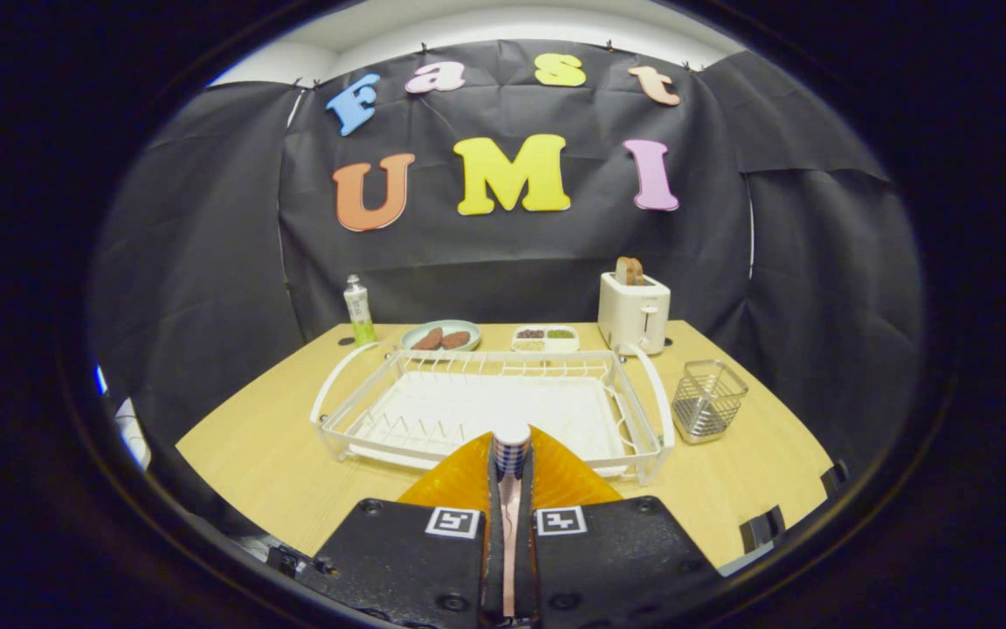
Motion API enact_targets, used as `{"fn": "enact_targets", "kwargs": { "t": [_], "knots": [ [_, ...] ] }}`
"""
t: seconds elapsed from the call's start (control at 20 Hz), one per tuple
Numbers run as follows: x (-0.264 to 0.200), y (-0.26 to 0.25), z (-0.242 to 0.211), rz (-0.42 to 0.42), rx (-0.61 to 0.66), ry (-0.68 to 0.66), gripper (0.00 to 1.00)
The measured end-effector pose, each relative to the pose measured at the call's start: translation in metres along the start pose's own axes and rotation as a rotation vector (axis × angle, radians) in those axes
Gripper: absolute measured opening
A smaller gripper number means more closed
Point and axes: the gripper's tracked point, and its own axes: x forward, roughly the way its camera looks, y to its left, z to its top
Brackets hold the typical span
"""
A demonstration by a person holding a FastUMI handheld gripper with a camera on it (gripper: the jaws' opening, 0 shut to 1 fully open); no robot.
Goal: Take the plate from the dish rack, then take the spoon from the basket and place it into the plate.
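Observation:
My gripper [512, 467] is shut on the spoon [512, 447]. The spoon is a thin piece seen edge-on, and its blue-and-white chequered end pokes out past the fingertips. Under the fingers lies the orange plate [461, 482] on the wooden table [276, 472], just in front of the white dish rack [643, 411]; the fingers hide much of it. The rack's tray holds no dishes. Right of the rack stands the wire basket [709, 400], with nothing visible inside.
Behind the rack stand a small green-capped bottle [358, 309], a pale dish with brown pieces [440, 336], a two-part tray of grains [545, 337] and a cream toaster with toast [634, 310]. Black cloth walls close the table's far and side edges.

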Motion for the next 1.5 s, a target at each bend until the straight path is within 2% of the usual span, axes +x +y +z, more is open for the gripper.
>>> {"fn": "enact_targets", "kwargs": {
  "t": [0.3,0.6,0.65,0.75,0.95,1.05,1.3,1.5],
  "knots": [
    [0.009,0.011,-0.018,0.030,0.062,0.049,0.11],
    [0.005,-0.005,-0.017,0.019,0.070,0.043,0.22],
    [0.004,-0.010,-0.014,0.016,0.072,0.028,0.30],
    [0.001,-0.016,-0.006,0.027,0.079,-0.002,0.35],
    [-0.009,-0.033,0.019,0.034,0.061,-0.093,0.64],
    [-0.017,-0.041,0.030,0.028,0.056,-0.145,0.73],
    [-0.046,-0.063,0.056,0.002,0.019,-0.282,0.87],
    [-0.074,-0.091,0.058,-0.043,-0.007,-0.355,0.93]
  ]
}}
